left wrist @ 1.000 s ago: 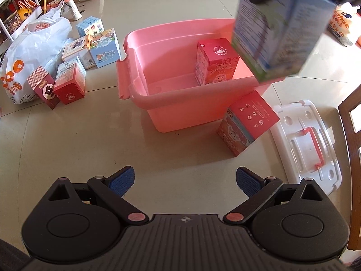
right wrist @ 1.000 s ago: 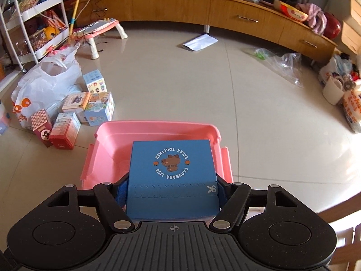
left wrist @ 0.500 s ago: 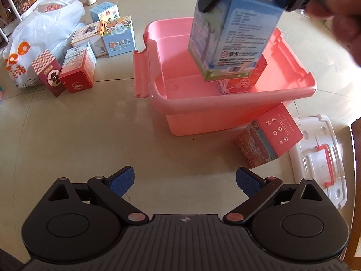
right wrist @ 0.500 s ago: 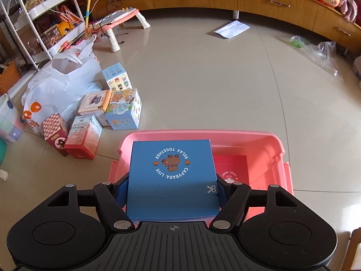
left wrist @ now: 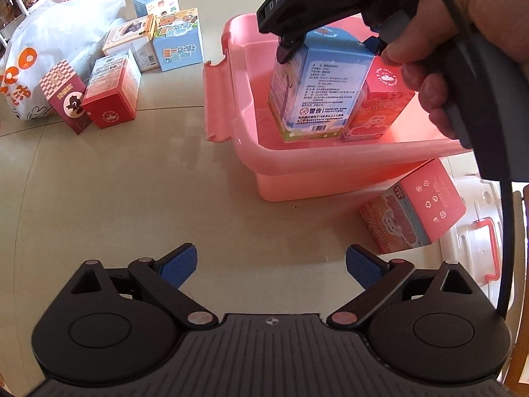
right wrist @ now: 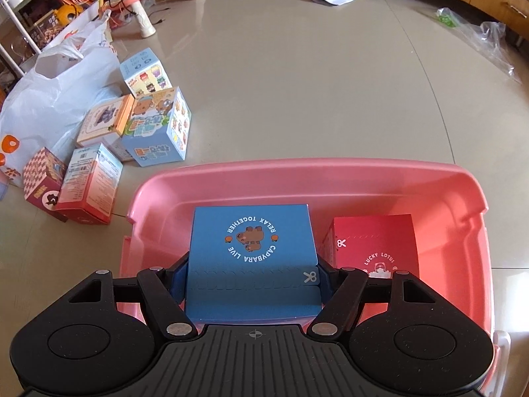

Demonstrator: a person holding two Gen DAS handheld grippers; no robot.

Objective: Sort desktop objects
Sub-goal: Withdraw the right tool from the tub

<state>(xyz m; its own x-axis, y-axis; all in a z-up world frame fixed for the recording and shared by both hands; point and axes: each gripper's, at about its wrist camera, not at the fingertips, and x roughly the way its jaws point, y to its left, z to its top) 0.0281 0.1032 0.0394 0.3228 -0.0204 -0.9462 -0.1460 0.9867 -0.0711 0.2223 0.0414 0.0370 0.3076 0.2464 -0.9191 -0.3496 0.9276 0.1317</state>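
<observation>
Lowered since a second ago, the right gripper now holds the blue box clamped inside the pink bin, beside the red box. Left gripper hangs with jaws apart over bare floor.

Bright daylight floods both views, glaring off the glossy floor. Fisheye bends the edges hard; the person's hand looms soft and shadowed, the pink bin glowing, sharp.

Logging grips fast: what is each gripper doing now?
Left gripper: open, holding nothing.
Right gripper: shut on the blue box, inside the pink bin.
</observation>
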